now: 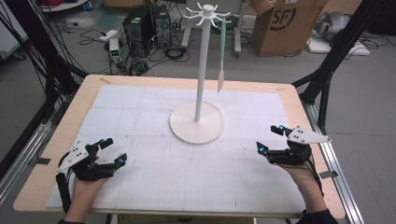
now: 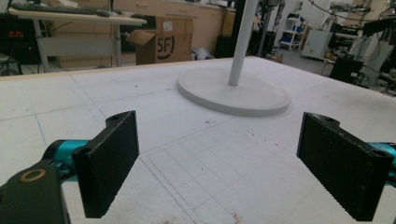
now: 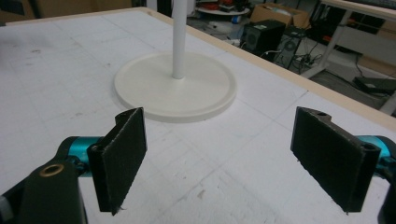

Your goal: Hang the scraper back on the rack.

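Both wide open and empty, left gripper and right gripper low over the worktop, spatula hanging from the stand; a careless reach risks toppling it.

The left hand comes in at the near left and holds the left gripper low, pointing far and right, its jaws wide apart with nothing between them. The right hand at the near right holds the right gripper pointing left, jaws likewise spread wide and empty.
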